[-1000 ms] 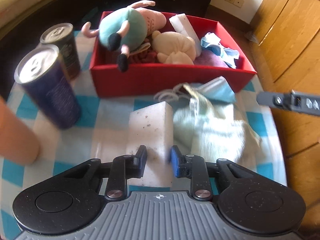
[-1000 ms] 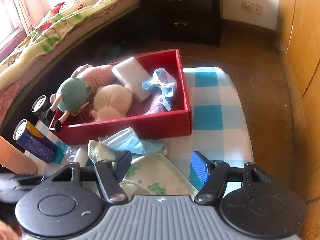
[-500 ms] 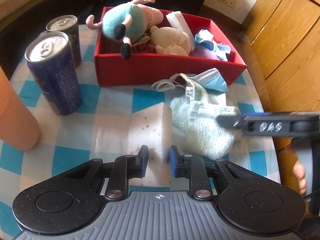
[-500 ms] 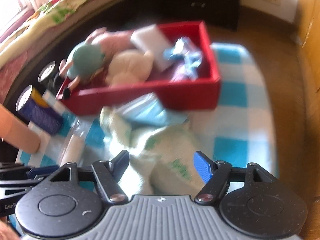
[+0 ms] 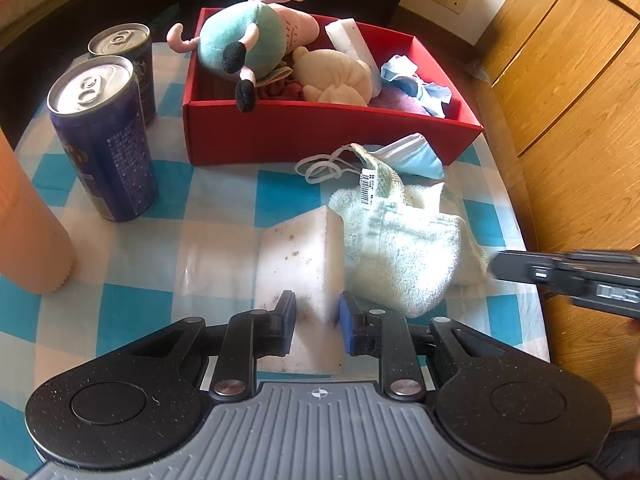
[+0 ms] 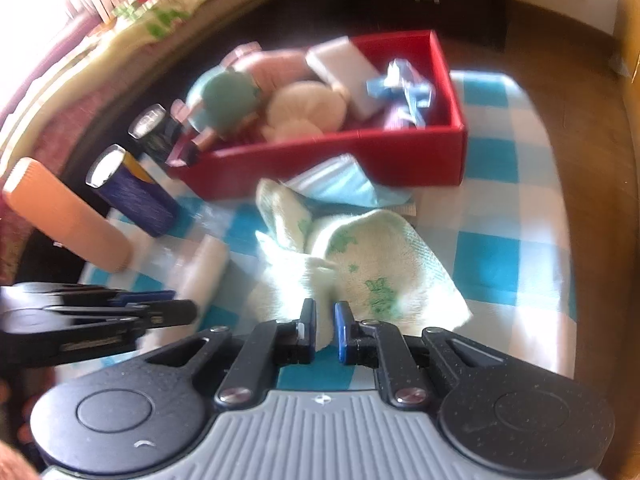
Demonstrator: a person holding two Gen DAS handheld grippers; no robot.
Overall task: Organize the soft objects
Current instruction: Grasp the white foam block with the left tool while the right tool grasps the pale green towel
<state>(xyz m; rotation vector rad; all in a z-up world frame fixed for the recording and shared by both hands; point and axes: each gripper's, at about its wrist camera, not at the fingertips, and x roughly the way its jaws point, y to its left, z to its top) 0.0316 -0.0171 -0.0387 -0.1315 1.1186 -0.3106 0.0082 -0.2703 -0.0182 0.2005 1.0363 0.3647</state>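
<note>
My left gripper (image 5: 317,312) is shut on a white sponge block (image 5: 298,264) that lies on the checked tablecloth. My right gripper (image 6: 323,330) is shut on the near edge of a pale green towel (image 6: 360,268), which also shows in the left wrist view (image 5: 404,248) beside the sponge. A blue face mask (image 5: 408,154) lies between the towel and the red box (image 5: 320,132). The box holds a teal and pink plush toy (image 5: 248,36), a cream plush (image 5: 336,78), another white sponge (image 5: 352,44) and a crumpled mask (image 5: 416,80).
Two drink cans (image 5: 106,140) (image 5: 128,60) and an orange cylinder (image 5: 28,224) stand at the left of the table. A wooden cabinet (image 5: 568,80) is close on the right. The table edge (image 5: 532,240) runs near the towel.
My right gripper has come down to the towel and shut on its near edge. My left gripper has stayed shut on the sponge and drawn back a little.
</note>
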